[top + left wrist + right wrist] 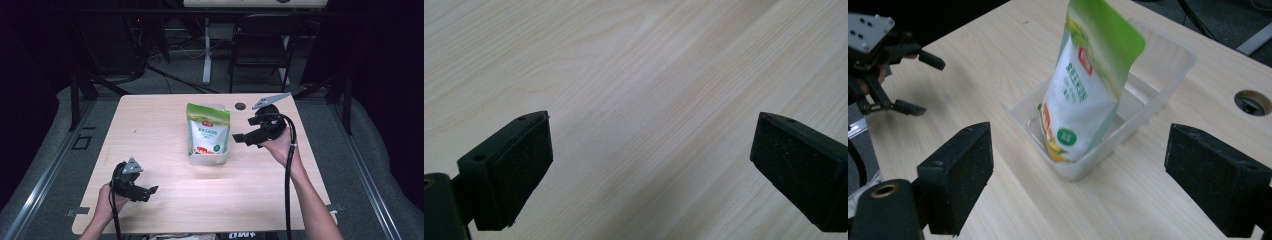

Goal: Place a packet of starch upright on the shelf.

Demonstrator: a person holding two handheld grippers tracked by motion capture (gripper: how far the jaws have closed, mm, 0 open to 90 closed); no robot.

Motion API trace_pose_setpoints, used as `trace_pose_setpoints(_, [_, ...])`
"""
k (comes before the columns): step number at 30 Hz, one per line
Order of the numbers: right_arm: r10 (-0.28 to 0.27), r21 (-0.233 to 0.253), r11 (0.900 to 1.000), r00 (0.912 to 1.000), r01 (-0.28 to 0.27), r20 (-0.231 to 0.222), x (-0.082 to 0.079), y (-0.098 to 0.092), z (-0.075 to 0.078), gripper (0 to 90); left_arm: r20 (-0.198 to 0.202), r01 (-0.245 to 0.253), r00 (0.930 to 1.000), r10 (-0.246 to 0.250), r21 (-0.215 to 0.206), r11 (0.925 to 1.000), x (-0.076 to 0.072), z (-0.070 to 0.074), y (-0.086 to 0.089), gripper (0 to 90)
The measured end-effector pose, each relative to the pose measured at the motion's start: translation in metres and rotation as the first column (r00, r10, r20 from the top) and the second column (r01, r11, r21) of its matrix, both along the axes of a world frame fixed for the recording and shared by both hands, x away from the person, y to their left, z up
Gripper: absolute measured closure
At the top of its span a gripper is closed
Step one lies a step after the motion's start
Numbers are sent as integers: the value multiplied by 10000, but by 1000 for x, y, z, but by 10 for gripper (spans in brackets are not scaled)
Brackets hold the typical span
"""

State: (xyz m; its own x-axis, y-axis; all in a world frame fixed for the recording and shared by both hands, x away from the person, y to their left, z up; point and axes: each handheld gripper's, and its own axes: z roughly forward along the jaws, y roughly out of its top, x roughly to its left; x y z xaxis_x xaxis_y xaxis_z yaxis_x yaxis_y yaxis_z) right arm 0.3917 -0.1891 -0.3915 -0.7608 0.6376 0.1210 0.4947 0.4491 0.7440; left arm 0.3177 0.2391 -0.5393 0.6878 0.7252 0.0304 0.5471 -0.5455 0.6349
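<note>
A green and white pouch [208, 132] stands upright inside a clear plastic tub [210, 159] at the middle of the wooden table; in the right gripper view the pouch [1088, 90] leans in the tub [1158, 95]. My right gripper [241, 138] is open just right of the pouch, apart from it, jaws pointing left [1078, 180]. My left gripper [151, 193] is open near the table's front left, over bare wood [649, 150], with nothing between its jaws. It also appears far off in the right gripper view [918, 82].
A round cable hole [240, 105] sits in the tabletop behind the pouch, also seen as the hole [1252, 102] in the right gripper view. A black chair [260, 45] and a white table leg [206, 50] stand beyond the far edge.
</note>
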Motion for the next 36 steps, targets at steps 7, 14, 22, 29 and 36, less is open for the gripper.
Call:
trace_pose_setpoints(7, [-136, -307, 9994, 9998, 133, -118, -23, -19, -10, 107, 16, -1, 10000, 1, -17, 10000, 0, 0, 0, 34])
trace_pose_setpoints(14, [-503, -569, 9972, 9983, 485, -304, -45, -40, -27, 110, -9, 24, 10000, -24, 32, 10000, 0, 0, -1, 34])
trace_pose_setpoints(22, [-946, -629, 9940, 9925, 898, -769, -58, -55, -64, 117, 16, 33, 10000, -33, 46, 10000, 0, 0, -1, 34])
trace_pose_setpoints(29, [-1253, -673, 9907, 9855, 1182, -1148, -63, -62, -93, 131, 4, 44, 10000, -44, 64, 10000, 0, 0, -2, 34])
trace_pose_setpoints(36, [-1173, -707, 9916, 9839, 1085, -1349, -61, -63, -106, 143, 56, 38, 10000, -39, 121, 9999, 0, 0, -2, 35])
